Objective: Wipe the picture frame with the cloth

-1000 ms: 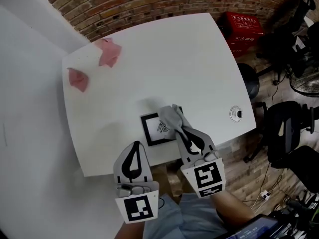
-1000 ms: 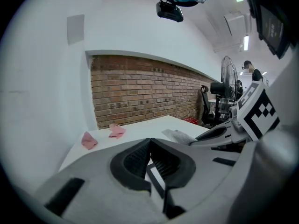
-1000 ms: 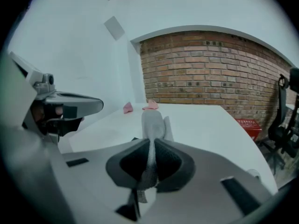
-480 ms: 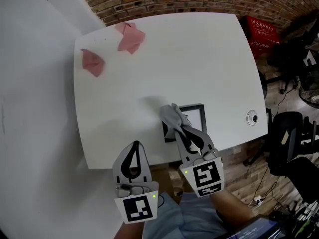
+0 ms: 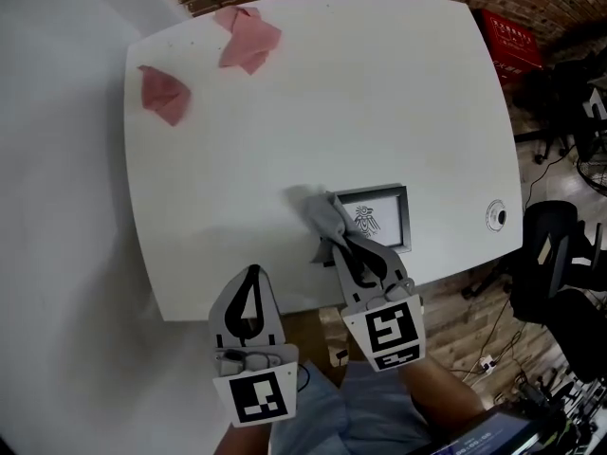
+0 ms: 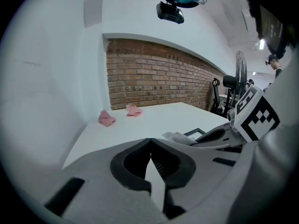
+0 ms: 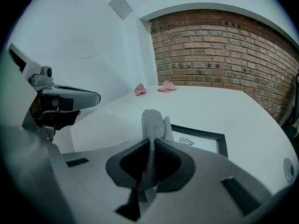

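Observation:
A small black picture frame (image 5: 387, 218) with a white print lies flat near the front edge of the white table (image 5: 313, 112). My right gripper (image 5: 335, 237) is shut on a grey cloth (image 5: 322, 212), which bunches over the frame's left end. In the right gripper view the grey cloth (image 7: 152, 125) sticks up between the jaws, with the picture frame (image 7: 201, 139) just beyond it. My left gripper (image 5: 248, 275) is shut with nothing in it, held off the table's front edge; its closed tips (image 6: 150, 142) show in the left gripper view.
Two pink cloths (image 5: 248, 39) (image 5: 163, 93) lie at the far left corner of the table. A round cable hole (image 5: 496, 215) sits near the right edge. A red crate (image 5: 517, 41) and office chairs (image 5: 560, 263) stand on the floor to the right. A brick wall runs behind.
The view has shifted; the frame now shows further to the right of the cloth, with more of its print uncovered. The left gripper has stayed in place.

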A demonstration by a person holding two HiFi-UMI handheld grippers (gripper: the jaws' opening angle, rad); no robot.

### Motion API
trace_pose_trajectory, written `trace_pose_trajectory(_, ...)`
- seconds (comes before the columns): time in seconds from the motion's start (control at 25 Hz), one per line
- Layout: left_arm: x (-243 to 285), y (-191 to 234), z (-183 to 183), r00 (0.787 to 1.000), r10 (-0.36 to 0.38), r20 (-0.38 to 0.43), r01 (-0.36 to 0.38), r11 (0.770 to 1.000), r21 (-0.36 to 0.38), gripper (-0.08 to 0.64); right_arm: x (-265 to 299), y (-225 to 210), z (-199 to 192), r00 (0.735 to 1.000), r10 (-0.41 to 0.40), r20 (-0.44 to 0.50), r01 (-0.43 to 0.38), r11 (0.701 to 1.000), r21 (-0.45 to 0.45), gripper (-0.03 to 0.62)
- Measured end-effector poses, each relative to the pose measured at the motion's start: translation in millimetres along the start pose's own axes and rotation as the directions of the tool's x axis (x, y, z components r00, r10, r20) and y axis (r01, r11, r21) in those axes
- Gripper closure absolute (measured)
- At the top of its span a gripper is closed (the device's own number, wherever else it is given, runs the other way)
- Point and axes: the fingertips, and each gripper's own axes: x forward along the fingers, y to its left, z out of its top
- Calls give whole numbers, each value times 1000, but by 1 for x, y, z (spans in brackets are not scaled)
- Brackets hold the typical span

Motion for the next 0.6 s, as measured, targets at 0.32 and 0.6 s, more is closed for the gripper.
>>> trace_pose_trajectory(0.32, 14, 2, -15, 999, -25, -30, 25, 1000, -3, 551, 10, 1, -8, 1000, -8, -26, 8, 1000, -6, 558)
trace_pose_trajectory(0.6, 19, -3, -12, 999, -38, -30, 38, 999, 5, 551, 7, -5, -11, 999, -23, -35, 23, 1000, 8, 558)
